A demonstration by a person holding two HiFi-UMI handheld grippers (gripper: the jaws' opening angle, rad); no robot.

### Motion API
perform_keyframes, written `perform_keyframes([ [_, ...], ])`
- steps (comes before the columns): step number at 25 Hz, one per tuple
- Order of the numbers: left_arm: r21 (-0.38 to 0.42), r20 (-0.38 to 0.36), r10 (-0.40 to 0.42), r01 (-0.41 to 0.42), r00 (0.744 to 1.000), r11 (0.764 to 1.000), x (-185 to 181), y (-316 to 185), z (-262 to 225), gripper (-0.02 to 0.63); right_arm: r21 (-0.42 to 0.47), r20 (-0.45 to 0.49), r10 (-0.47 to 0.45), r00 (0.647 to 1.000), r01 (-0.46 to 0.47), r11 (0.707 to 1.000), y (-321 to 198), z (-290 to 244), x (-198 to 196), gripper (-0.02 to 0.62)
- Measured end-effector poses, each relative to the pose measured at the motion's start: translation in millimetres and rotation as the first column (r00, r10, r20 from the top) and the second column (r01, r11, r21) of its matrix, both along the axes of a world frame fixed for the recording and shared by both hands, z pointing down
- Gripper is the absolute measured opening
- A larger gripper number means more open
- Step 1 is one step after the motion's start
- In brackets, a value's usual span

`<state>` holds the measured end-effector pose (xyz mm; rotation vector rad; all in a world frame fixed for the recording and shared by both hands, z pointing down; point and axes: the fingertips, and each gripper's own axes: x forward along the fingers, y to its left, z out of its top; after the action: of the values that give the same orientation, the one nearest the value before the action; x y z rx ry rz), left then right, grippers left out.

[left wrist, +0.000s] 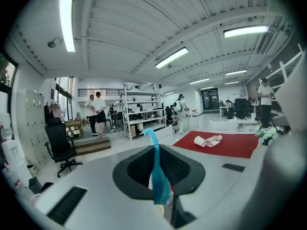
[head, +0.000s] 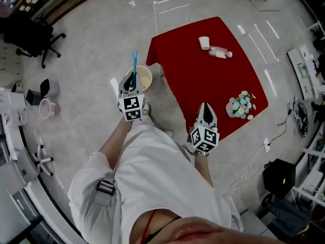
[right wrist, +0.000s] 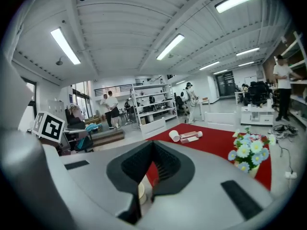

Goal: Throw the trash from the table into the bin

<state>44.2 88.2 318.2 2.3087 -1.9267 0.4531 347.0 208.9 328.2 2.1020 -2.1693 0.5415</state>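
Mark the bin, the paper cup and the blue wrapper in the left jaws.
bin point(head: 149, 77), head view, on the bare right side of its rim.
paper cup point(head: 204, 43), head view, on its white body.
blue wrapper point(left wrist: 157, 175), left gripper view, on its wide lower part.

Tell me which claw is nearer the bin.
Left. The left claw, shut on a blue wrapper, is at the bin rim; the right claw, shut, stays off to the side at the red table's near edge.
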Motion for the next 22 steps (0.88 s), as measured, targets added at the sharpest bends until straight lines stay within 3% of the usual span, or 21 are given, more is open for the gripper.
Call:
perform_keyframes([
  [4, 0.01, 0.003, -0.086, 0.086, 0.996, 0.996, -39.3, -3.1, -5.6, 0.037, -0.006, 0.005, -0.096, 0.995, 0.096, 0.995, -36.4, -1.1, -32.5, 0.008],
  [12, -0.023, -0.038, -0.167, 0.166, 0.985, 0.986, -104.7, -16.9, 7.1, 0.037, -0.023, -0.03, -0.221, 0.975, 0.22, 0.975, -91.1, -4.9, -105.9, 0.007],
  [17, -0.069, -0.054, -0.164, 0.16, 0.985, 0.985, -138.4, -49.1, 29.1, 0.037, -0.069, -0.039, -0.261, 0.965, 0.258, 0.964, -123.3, 0.1, -160.0, 0.008],
  [22, -0.114, -0.034, -0.093, 0.089, 0.995, 0.989, -151.2, -101.2, 65.5, 0.037, -0.099, -0.03, -0.286, 0.958, 0.282, 0.954, -163.3, 18.2, -204.3, 0.007],
])
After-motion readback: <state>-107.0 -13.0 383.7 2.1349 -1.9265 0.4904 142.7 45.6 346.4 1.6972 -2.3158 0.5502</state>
